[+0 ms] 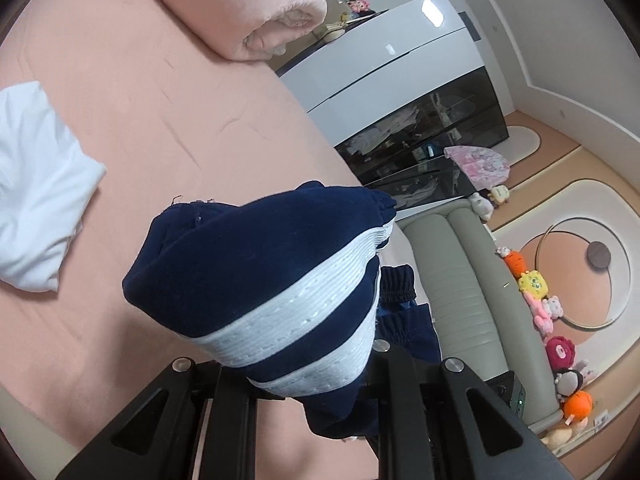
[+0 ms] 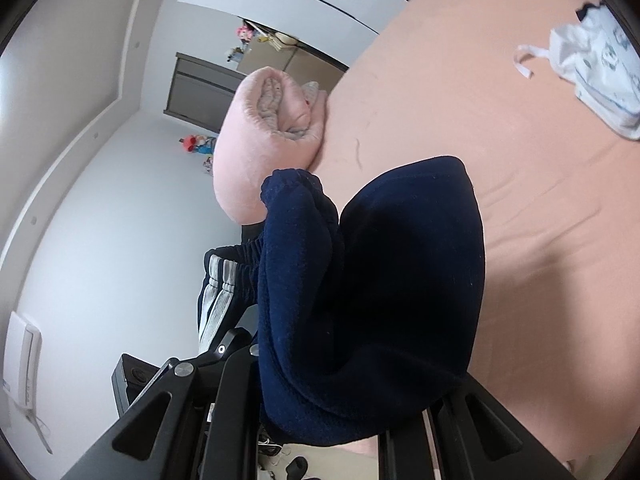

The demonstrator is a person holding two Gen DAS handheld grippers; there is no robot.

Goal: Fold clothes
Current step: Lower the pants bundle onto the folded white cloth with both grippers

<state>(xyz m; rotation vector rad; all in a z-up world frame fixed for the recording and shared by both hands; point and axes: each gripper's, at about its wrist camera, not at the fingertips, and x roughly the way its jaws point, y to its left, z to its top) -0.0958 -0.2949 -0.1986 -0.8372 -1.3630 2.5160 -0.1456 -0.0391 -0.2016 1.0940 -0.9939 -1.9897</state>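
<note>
Aloft over a pink bed, navy track trousers with white side stripes hang bunched from two hand-held grippers, one at each side of the garment. From the left wrist camera, the left gripper has its jaws clamped on a striped fold, the cloth spilling forward over the fingers and hiding their tips. From the right wrist camera, the right gripper is likewise closed on a thick wad of the plain navy fleece, with the elastic waistband and striped leg dangling to its left.

Judging by the scene, the fold itself has not begun: the trousers are lifted clear of the mattress and are being carried or shaken out for laying flat. The next move would call for drawing the two grippers apart to stretch the fabric, then lowering it onto the open sheet, clear of the rolled pink quilt at the bed's far end and the white garment lying to one side.

Both tools are pitched forward and downward toward the bed, each camera tilted so the room's horizon runs steeply askew; another pale printed garment lies well apart on the sheet.
</note>
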